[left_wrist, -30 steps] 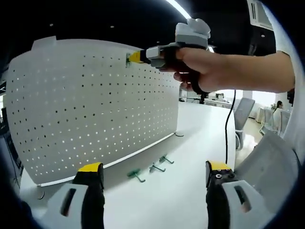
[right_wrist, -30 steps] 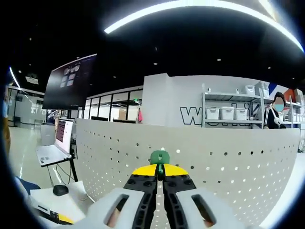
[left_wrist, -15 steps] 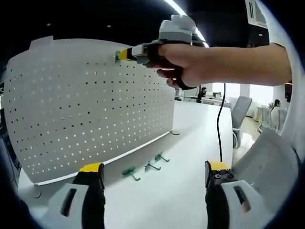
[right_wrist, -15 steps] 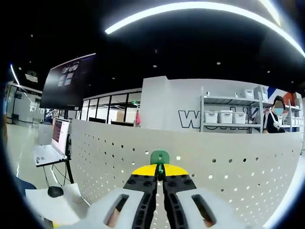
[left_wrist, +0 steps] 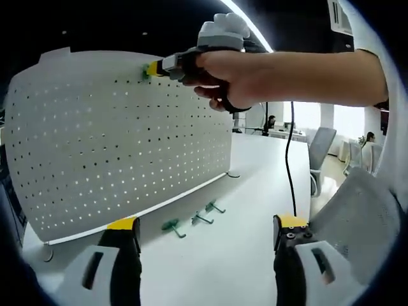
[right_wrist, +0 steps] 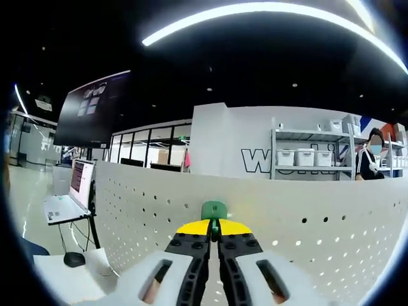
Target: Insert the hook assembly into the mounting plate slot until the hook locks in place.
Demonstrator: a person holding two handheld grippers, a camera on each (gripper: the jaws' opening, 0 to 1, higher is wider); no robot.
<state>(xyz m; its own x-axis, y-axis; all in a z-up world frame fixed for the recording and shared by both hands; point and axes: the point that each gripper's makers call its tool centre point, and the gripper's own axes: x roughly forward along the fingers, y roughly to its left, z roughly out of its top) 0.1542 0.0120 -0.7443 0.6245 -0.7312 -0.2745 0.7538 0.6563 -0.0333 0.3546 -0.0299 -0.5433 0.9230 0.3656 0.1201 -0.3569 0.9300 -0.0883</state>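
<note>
Right hand-held gripper [right_wrist: 213,231]: jaws closed together on a green hook [right_wrist: 213,210], which is pressed against the white perforated mounting plate [right_wrist: 306,210] close under its top edge. In the left gripper view the same tool [left_wrist: 155,68] is held by a hand [left_wrist: 236,76] at the upper part of the plate [left_wrist: 95,140], the green piece just visible at its yellow tips.

Left hand-held gripper [left_wrist: 201,233]: jaws spread wide, nothing between them, held low over the white table [left_wrist: 255,191].

Three further hooks lie on the table near the foot of the plate (one green [left_wrist: 172,225], two grey-green [left_wrist: 201,218] [left_wrist: 213,206]), apart from each other.

Whether the held hook is fully seated in a hole cannot be told.
</note>
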